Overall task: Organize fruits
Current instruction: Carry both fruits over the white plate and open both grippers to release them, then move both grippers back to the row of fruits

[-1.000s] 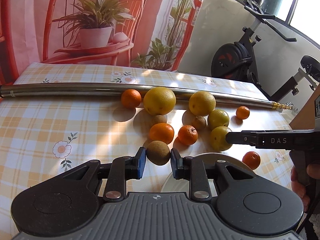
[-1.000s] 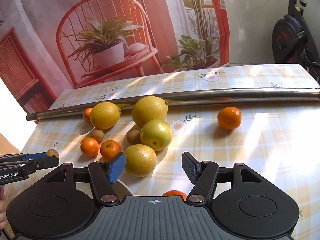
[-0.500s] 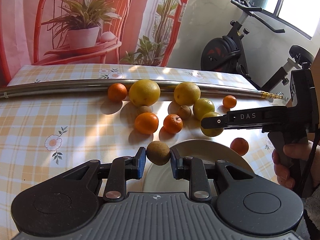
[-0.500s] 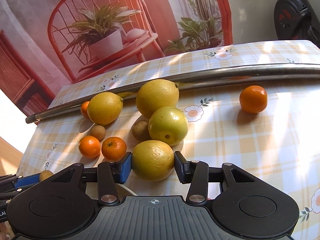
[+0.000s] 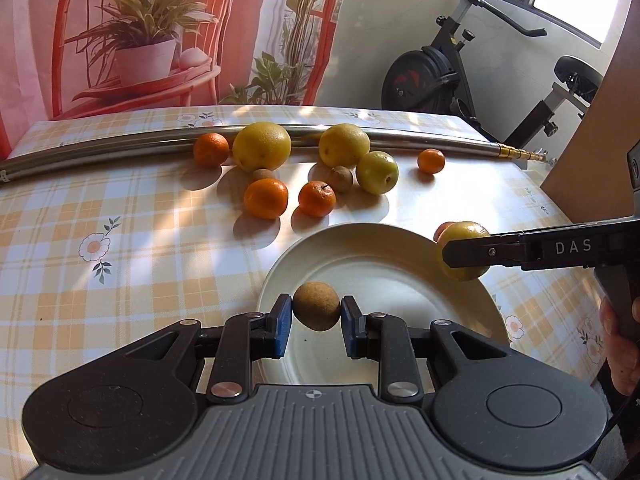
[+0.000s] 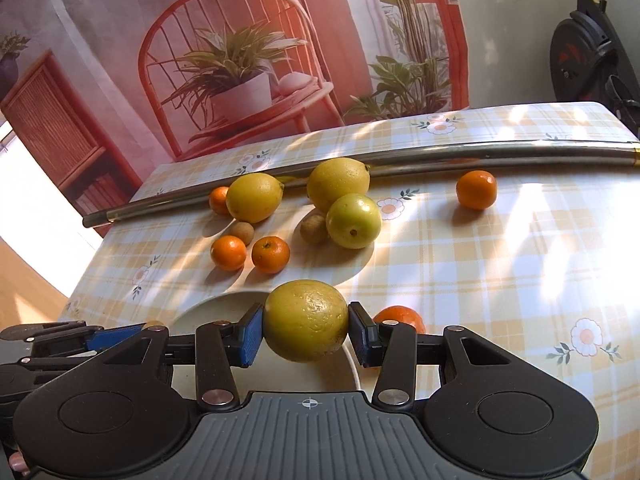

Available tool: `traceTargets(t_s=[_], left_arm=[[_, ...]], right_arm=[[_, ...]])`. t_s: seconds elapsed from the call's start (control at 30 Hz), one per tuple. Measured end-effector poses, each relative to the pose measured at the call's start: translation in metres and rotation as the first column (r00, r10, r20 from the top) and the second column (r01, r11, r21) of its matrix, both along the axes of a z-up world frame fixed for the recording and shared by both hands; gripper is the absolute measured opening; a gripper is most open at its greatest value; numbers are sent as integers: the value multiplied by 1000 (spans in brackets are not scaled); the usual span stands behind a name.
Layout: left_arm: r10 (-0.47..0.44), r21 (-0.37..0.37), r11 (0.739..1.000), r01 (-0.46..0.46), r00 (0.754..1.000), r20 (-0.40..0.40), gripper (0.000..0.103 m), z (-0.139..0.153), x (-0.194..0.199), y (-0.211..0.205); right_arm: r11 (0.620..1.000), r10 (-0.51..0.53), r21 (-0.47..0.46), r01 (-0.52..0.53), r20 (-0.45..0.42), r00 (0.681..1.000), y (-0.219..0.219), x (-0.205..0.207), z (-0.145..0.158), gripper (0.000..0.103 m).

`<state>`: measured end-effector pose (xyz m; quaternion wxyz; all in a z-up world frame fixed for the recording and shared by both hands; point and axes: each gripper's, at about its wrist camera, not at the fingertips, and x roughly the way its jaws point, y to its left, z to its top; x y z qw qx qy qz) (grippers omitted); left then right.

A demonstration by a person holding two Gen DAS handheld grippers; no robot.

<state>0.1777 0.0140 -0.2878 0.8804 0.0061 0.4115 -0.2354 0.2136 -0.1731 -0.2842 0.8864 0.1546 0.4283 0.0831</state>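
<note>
Left wrist view: left claw (image 5: 312,316) clenched on small brown round fruit (image 5: 316,306) directly over white round plate (image 5: 384,256); right claw (image 5: 450,254) grips yellow-green citrus (image 5: 464,236) at plate's right rim.

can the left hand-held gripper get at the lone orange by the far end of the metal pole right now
Probably not as things stand: the left hand-held gripper is shut on a brown fruit over the plate, so its jaws are taken. The lone orange itself sits unobstructed.
</note>
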Motion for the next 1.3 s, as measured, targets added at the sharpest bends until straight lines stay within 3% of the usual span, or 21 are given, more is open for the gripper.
traceTargets(t_s=[0.2,0.53,0.83,1.0,1.3], left_arm=[[-24,42,999,24,1000,-4,28,-7,-9,-3],[-25,90,996,26,1000,-18,28,-13,-9,-5],[-42,105,993,45,999,-26,28,-17,-12,-8],[-6,34,999,8,998,-67,36,-15,-8,0],[69,23,997,-70,997,43,37,16,-8,11]], right_arm=[[998,24,-61,-25,-13,1000,18,-27,-4,41],[988,41,-147,-46,-36,999,36,-37,-15,41],[993,30,-111,-37,-61,998,33,-39,-22,42],[996,28,-80,-33,-62,998,30,-40,-19,48],[998,-32,-47,35,55,998,6,-43,11,50]])
